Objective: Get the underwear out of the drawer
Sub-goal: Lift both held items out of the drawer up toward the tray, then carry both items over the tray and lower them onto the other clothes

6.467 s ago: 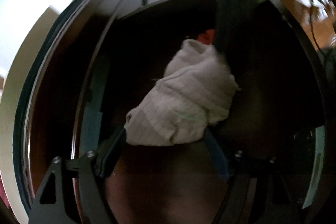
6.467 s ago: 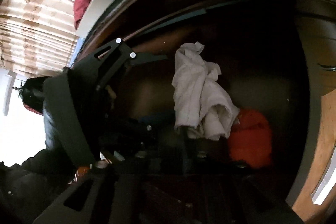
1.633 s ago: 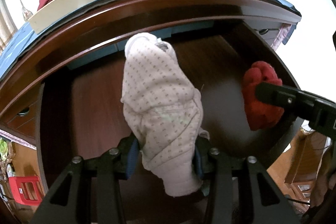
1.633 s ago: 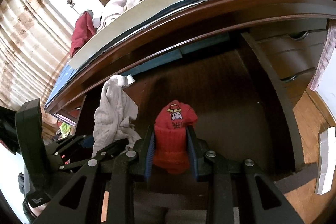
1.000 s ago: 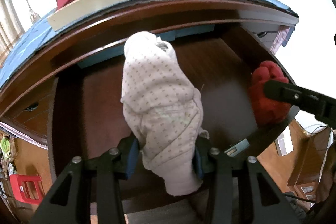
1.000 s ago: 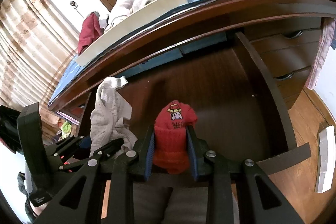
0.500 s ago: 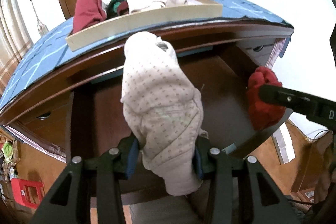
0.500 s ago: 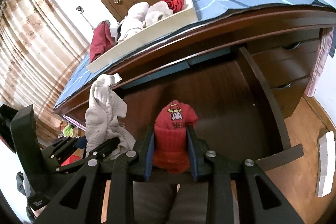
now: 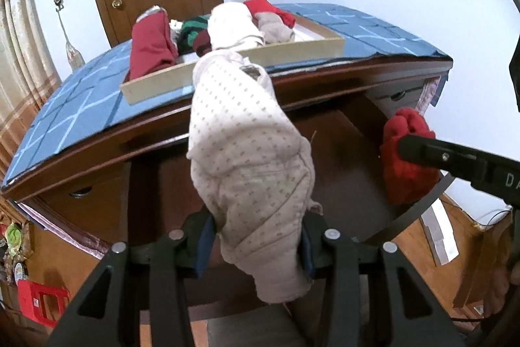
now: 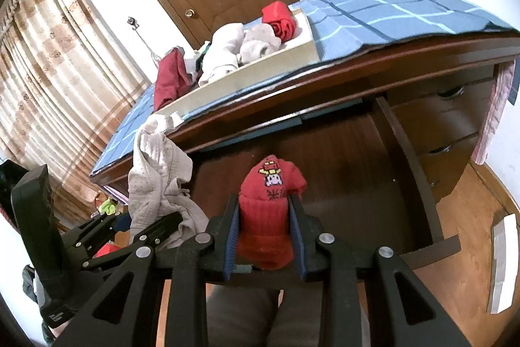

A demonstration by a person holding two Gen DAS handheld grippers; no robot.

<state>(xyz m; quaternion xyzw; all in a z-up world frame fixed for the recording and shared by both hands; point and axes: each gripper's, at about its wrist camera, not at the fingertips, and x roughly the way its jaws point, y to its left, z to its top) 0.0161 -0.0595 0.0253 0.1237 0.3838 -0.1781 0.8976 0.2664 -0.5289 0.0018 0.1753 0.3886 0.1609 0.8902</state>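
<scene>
A pale garment (image 9: 250, 165) and a red garment (image 10: 268, 213) are clamped in the left gripper (image 9: 256, 244) and right gripper (image 10: 264, 238), held clear above the open drawer (image 10: 419, 184), apparently for the tray (image 9: 292, 52).

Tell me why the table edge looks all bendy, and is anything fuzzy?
Left wrist view: the fisheye lens bows the desk edge into a curve, and the corners go black; the dotted white underwear looks sharp. Right wrist view: the same bending of the desk, bright window glare behind the curtain, and the red garment is clear.
</scene>
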